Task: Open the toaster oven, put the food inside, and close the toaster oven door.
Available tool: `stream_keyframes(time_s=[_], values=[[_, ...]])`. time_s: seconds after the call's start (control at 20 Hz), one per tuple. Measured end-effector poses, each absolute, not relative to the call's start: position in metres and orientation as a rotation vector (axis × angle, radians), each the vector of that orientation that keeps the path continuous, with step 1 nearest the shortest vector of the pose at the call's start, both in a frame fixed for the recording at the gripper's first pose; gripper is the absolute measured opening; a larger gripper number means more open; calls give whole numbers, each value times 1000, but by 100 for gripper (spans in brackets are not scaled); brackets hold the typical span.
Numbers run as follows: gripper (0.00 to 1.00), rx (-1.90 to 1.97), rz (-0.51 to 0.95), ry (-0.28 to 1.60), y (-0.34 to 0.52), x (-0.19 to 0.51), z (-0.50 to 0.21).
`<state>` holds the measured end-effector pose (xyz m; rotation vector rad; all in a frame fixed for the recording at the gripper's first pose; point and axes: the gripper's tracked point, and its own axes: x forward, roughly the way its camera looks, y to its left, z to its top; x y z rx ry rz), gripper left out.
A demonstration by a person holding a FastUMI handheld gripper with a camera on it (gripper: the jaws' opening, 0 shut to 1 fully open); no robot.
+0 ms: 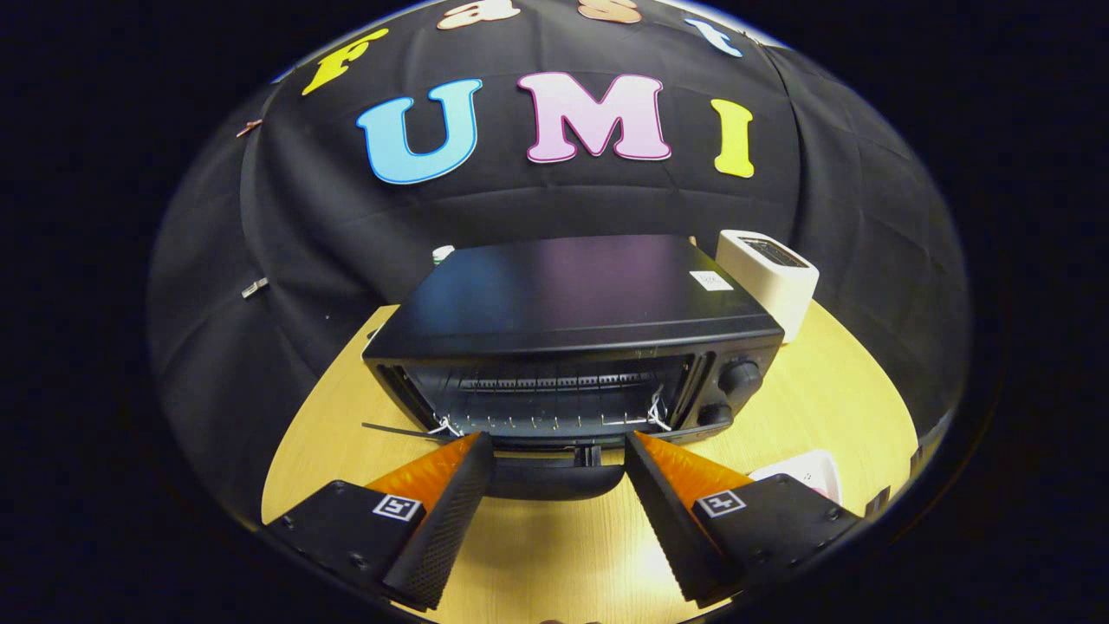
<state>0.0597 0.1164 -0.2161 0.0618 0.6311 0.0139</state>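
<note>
Black toaster oven [572, 347] mid-surface, door [554, 472] dropped open toward the near side, tongs [559, 446] spread apart, gripping nothing, tips flanking the door's handle, white toaster [771, 277] far right on wooden surface [823, 399]

Black toaster oven [572, 334] on table, door [554, 472] open, rack visible.
</note>
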Motion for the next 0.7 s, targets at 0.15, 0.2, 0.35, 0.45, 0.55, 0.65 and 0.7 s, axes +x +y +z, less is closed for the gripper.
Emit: stream_keyframes(time_s=[0.15, 0.2, 0.35, 0.45, 0.55, 0.65, 0.7], values=[[98, 22, 55, 647, 116, 41, -225], [97, -12, 74, 653, 116, 35, -229], [95, -16, 91, 668, 114, 21, -243], [95, 2, 87, 714, 113, 8, -256], [94, 17, 91, 802, 112, -10, -281], [94, 43, 89, 908, 107, -28, -311], [94, 64, 79, 952, 104, -37, -322]])
